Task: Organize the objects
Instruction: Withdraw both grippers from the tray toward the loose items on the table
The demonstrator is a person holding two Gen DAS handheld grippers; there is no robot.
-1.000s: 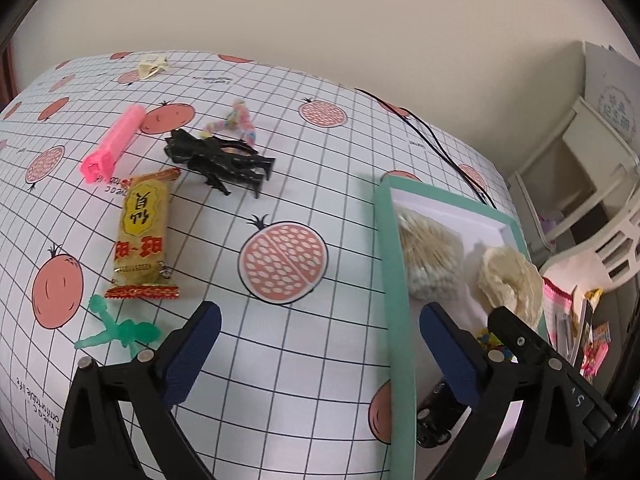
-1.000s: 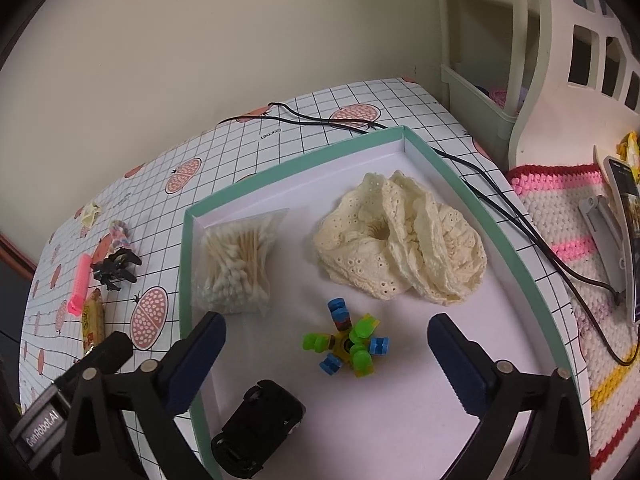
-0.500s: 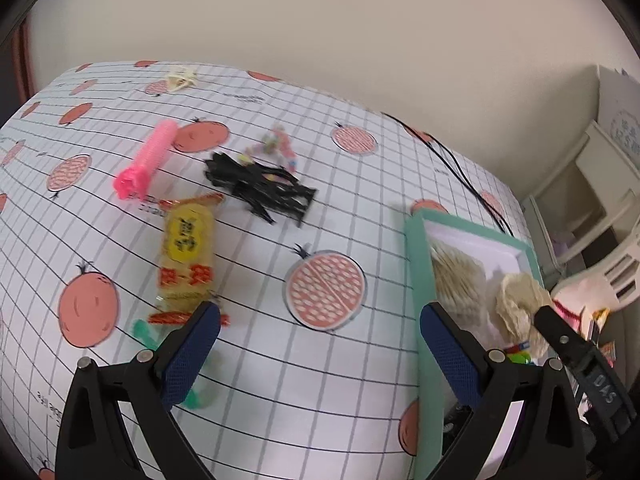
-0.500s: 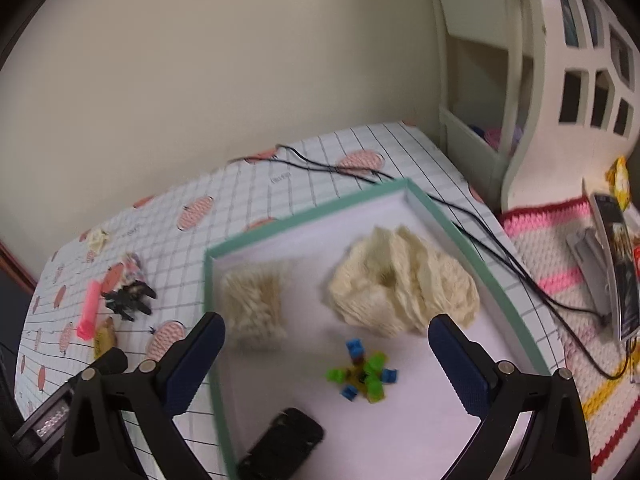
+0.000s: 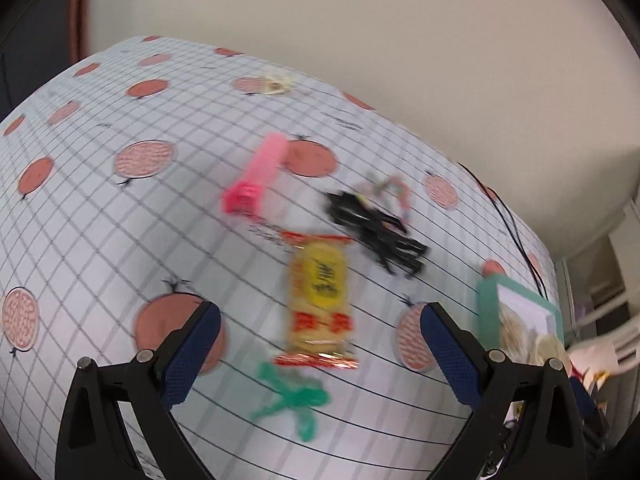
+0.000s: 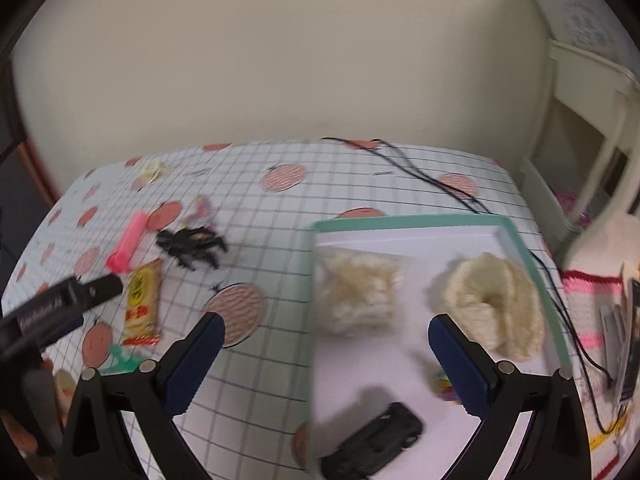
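Observation:
My left gripper [image 5: 320,344] is open over the checked tablecloth, with a yellow snack packet [image 5: 320,300] lying between and just beyond its fingertips. Near it lie a green toy figure [image 5: 294,398], a pink plastic piece [image 5: 256,176], a black hair claw [image 5: 376,226] and a small colourful bracelet [image 5: 394,188]. My right gripper [image 6: 322,354] is open above the left edge of the green-rimmed tray [image 6: 408,222]. The tray holds a bag of cotton swabs [image 6: 358,294], a cream lace scrunchie [image 6: 494,300], a black toy car [image 6: 374,446] and a colourful toy [image 6: 444,386] partly hidden by a finger.
A black cable [image 6: 424,172] runs across the far side of the table. A small cream clip [image 5: 276,82] lies near the far edge. White shelving [image 6: 580,128] and a pink striped mat [image 6: 592,320] with loose items stand right of the table. The left gripper's body [image 6: 56,312] shows at the right view's left.
Both views have swung left. The left gripper moved from beside the tray over to the snack packet. The right gripper drew back from the tray's middle to its left edge. Both stayed open.

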